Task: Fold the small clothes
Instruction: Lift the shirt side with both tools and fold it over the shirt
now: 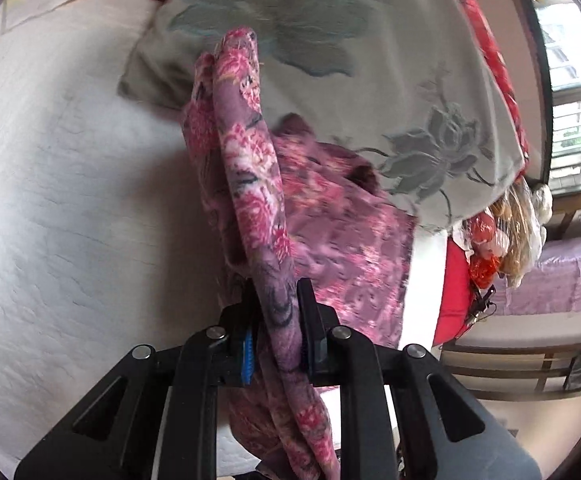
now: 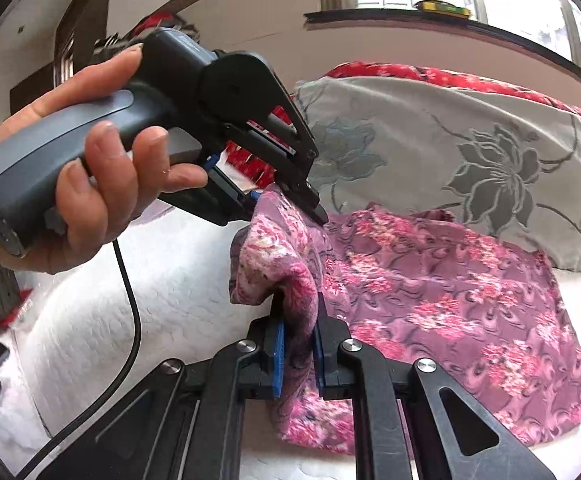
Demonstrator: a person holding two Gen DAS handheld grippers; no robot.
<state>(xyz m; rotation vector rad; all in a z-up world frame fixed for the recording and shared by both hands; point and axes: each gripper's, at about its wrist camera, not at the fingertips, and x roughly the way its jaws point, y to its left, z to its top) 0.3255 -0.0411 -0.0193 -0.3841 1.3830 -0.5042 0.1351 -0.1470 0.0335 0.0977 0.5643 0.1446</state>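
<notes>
In the left wrist view, the left hand-held gripper (image 1: 276, 320) is clenched on a gathered fold of the pink floral garment (image 1: 250, 184). The cloth passes between its two fingers, with a blue pad (image 1: 247, 356) showing on the left finger, and it rises ahead of the fingers as a bunched ridge. The rest of the garment lies ahead and to the right of this gripper on the white quilted bed (image 1: 70, 208). Beyond the cloth, a grey flowered pillow (image 1: 370, 80) rests on the bed, with a red patterned cover (image 1: 486, 40) along its far side.

In the right wrist view, the right hand-held gripper (image 2: 300, 344) is likewise clenched on the pink floral garment (image 2: 450, 312), a fold of fabric being squeezed between its blue-padded fingers (image 2: 278, 360). The cloth spreads out flat on the bed (image 2: 150, 300) to the right of this gripper and hangs below its fingers. Ahead and to the left, the left hand-held gripper (image 2: 310, 204) pinches the raised edge of the same garment, so the cloth stretches between the two tools. A person's hand (image 2: 90, 176) wraps around its grey handle, and a black cable (image 2: 130, 320) trails down from it. The grey flowered pillow (image 2: 470, 152) stands beyond the garment, touching its far edge.
</notes>
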